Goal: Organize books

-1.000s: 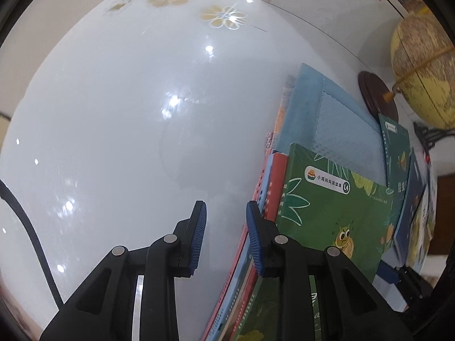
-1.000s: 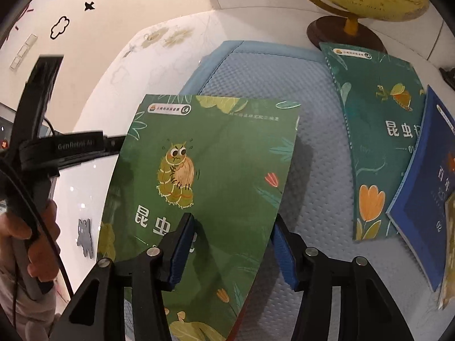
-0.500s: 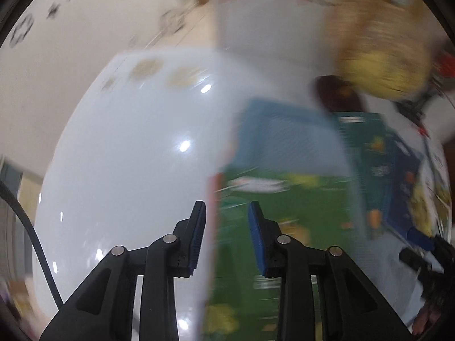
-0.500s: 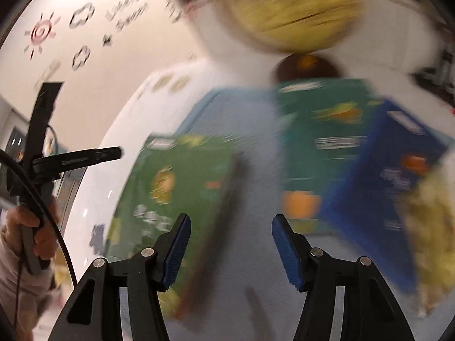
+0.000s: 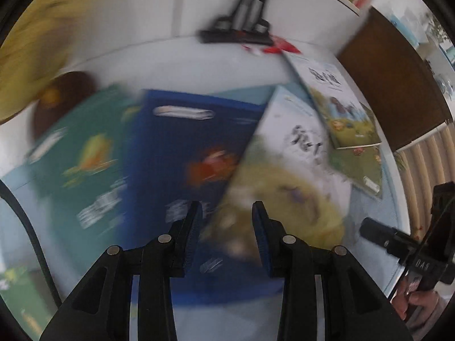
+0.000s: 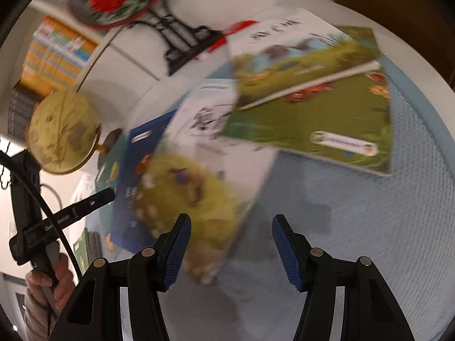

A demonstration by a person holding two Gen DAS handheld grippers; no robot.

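Observation:
Several thin picture books lie fanned on a light blue mat. In the blurred left wrist view a teal book, a dark blue book and a white-and-yellow book overlap, with green books beyond. My left gripper hovers over the seam between the blue and the white-and-yellow book, jaws a little apart, nothing between them. My right gripper stands wide open above the mat, beside the white-and-yellow book's near corner. A green book lies further back.
A yellow globe stands on the left and a black stand with a round red ornament at the back. A dark wooden panel borders the table on the right. A hand holds the left gripper's handle.
Both grippers swept rightward from the green caterpillar book and its stack to the fanned books, rolling as they went. The left jaws have parted slightly. The current views are motion-blurred.

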